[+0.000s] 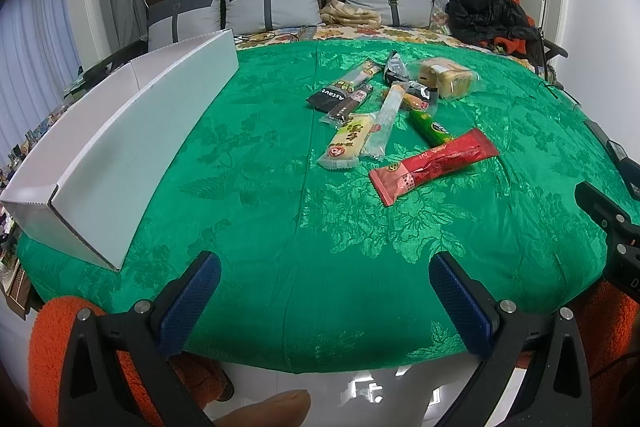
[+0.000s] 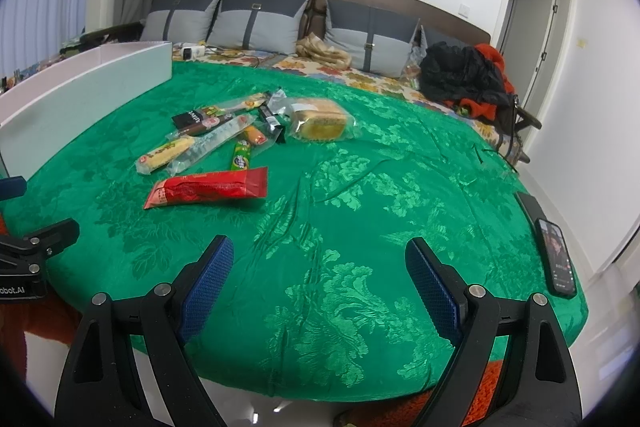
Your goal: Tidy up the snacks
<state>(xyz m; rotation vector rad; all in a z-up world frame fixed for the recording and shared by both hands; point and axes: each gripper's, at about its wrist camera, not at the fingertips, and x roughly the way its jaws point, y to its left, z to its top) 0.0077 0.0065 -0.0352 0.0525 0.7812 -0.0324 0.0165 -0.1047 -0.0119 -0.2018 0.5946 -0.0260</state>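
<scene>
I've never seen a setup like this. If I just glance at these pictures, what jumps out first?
The shiny green patterned bedspread fills both views, and a loose pile of wrapped snacks sits at its middle, the long red foil packet lying nearest. A long white cardboard box stands open along the left edge. At the bottom, the left gripper and right gripper are wide open and empty.
</scene>
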